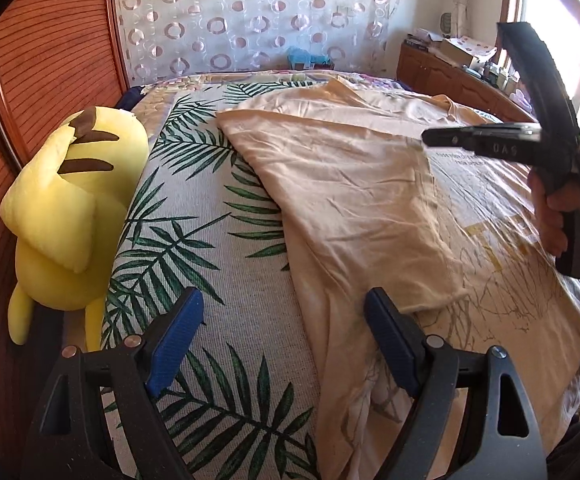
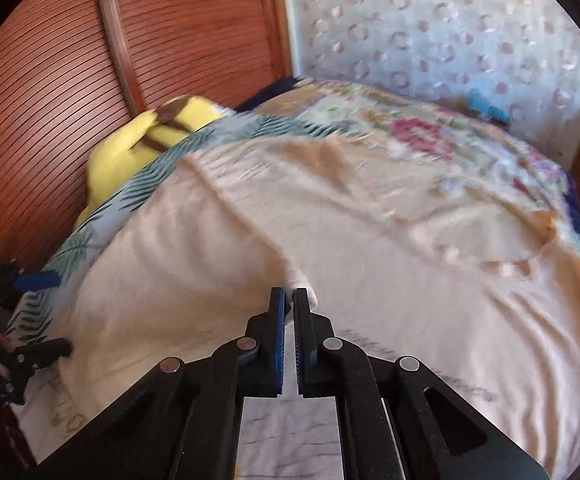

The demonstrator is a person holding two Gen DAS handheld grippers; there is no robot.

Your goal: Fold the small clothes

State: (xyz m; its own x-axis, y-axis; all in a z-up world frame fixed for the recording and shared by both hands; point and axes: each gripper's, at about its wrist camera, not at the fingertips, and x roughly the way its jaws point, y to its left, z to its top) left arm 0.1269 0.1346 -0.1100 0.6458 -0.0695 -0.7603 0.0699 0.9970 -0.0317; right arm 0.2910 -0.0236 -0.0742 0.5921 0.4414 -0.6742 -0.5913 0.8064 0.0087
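Left wrist view: left gripper (image 1: 283,344) low over the bed (image 1: 209,240), tilted downward, blue-padded fingers (image 1: 175,336) spread wide, nothing between them. One finger above the leaf-print cover, the other above the near edge of the shirt (image 1: 370,184). Shirt cream-coloured, spread flat across the bed, one side folded over toward the middle, printed lettering showing on the uncovered part. Right gripper (image 1: 430,138) seen side-on at the right edge, above the shirt, fingers pressed together and pointing left; hand (image 1: 558,216) wrapped around its handle below. Yellow plush toy (image 1: 69,208) lying at the bed's left edge against the wooden headboard (image 1: 49,60).

Right wrist view, blurred: right gripper (image 2: 289,300) angled down over the shirt (image 2: 410,280), fingers (image 2: 277,320) nearly touching, only a thin slit between. Pale bump of cloth right at the tips; pinched or merely behind them, cannot tell. Left gripper (image 2: 45,316) at the far left edge, over the shirt's border. Plush toy (image 2: 141,140) beyond, beside the headboard (image 2: 49,80).
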